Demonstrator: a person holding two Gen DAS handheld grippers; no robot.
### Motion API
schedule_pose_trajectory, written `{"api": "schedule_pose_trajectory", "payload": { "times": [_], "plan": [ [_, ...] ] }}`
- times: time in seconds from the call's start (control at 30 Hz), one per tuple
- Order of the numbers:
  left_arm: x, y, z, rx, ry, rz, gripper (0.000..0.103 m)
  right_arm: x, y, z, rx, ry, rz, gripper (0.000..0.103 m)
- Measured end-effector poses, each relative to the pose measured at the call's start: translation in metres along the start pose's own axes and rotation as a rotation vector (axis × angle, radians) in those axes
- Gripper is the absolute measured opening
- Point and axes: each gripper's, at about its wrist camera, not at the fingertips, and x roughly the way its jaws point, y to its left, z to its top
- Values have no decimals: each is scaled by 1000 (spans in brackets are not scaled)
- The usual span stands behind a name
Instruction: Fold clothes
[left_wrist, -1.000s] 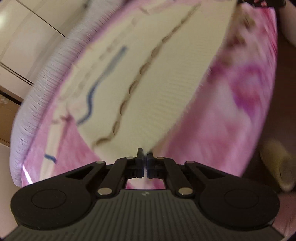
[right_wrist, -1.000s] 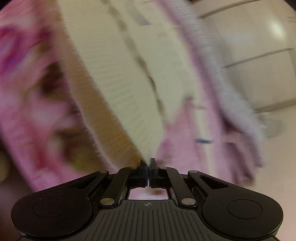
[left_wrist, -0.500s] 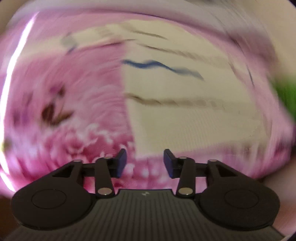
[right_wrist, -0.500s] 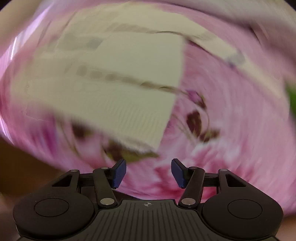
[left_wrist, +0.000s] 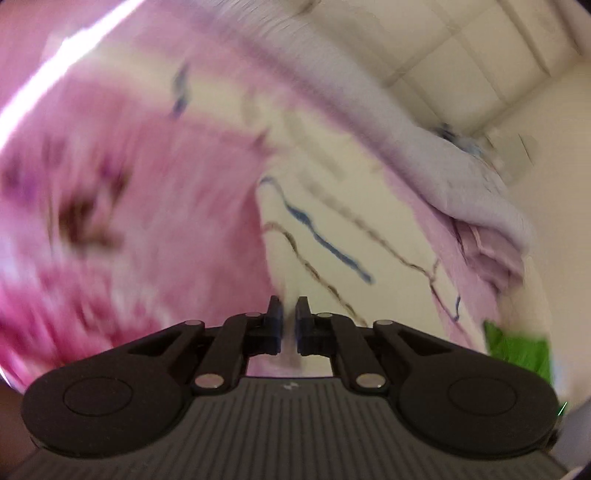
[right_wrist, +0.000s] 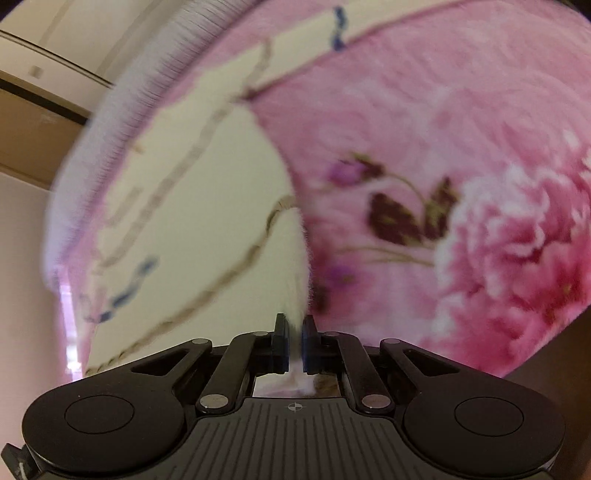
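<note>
Cream knitted garment with brown and blue stitch lines (left_wrist: 332, 206) lies flat over pink floral plush blanket (right_wrist: 461, 177), filling most ground ahead of both views. Lilac folded fabric roll (left_wrist: 461, 173) banks the far edge. Green object (left_wrist: 517, 347), blurred, sits beside the blanket's near corner.

1. Garment (left_wrist: 332, 206): cream knit, wavy brown lines, one wavy blue line.
2. Blanket (right_wrist: 461, 147): pink, big darker-pink flower, dark maroon leaves, small purple buds.
3. Blanket edge (left_wrist: 424, 144): pale lilac-grey, ribbed.
4. Green patch (left_wrist: 517, 350), lower right in left view: bright green, too blurred to identify.
5. Grippers' bodies black, pads (right_wrist: 282, 343) dark blue.
</note>
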Motion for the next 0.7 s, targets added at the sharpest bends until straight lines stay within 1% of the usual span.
{"api": "schedule_pose_trajectory", "payload": {
  "times": [0.03,0.07,0.13,0.17,0.2,0.23,0.27,0.33,0.37,0.4,0.43,0.47,0.53,0.57,0.63,0.7],
  "plan": [
    [-1,-6,-4,68,12,35,4,-1,-3,0,9,4,-18,4],
    [6,-6,-12,107,54,80,4,3,-7,-1,15,15,-60,4],
    [32,-2,-32,156,180,180,5,19,-16,-5,21,46,-164,4],
    [43,-2,-41,191,228,220,5,24,-16,-7,2,46,-194,4],
    [50,-6,-48,234,259,253,5,26,-9,-6,-45,40,-214,4],
    [54,-12,-52,282,271,277,6,25,0,-6,-107,41,-246,4],
    [54,-18,-50,322,269,299,12,23,10,-6,-171,42,-284,6],
    [49,-26,-44,354,268,355,16,19,27,-7,-288,43,-415,8],
    [43,-26,-38,328,237,373,17,15,34,-8,-340,27,-476,9],
    [33,-24,-31,284,187,382,18,11,41,-9,-387,-3,-527,9],
    [23,-22,-24,239,138,391,22,7,48,-10,-434,-37,-547,9],
    [19,-20,-17,201,98,388,24,4,55,-11,-481,-74,-540,9],
    [21,-16,-5,139,45,357,26,3,69,-13,-564,-135,-514,10],
    [28,-17,-1,127,36,342,26,8,75,-16,-593,-148,-487,11],
    [52,-24,1,152,59,312,24,26,89,-19,-645,-145,-436,12],
    [76,-36,-5,204,95,281,24,46,99,-24,-689,-134,-397,15]
  ]
}}
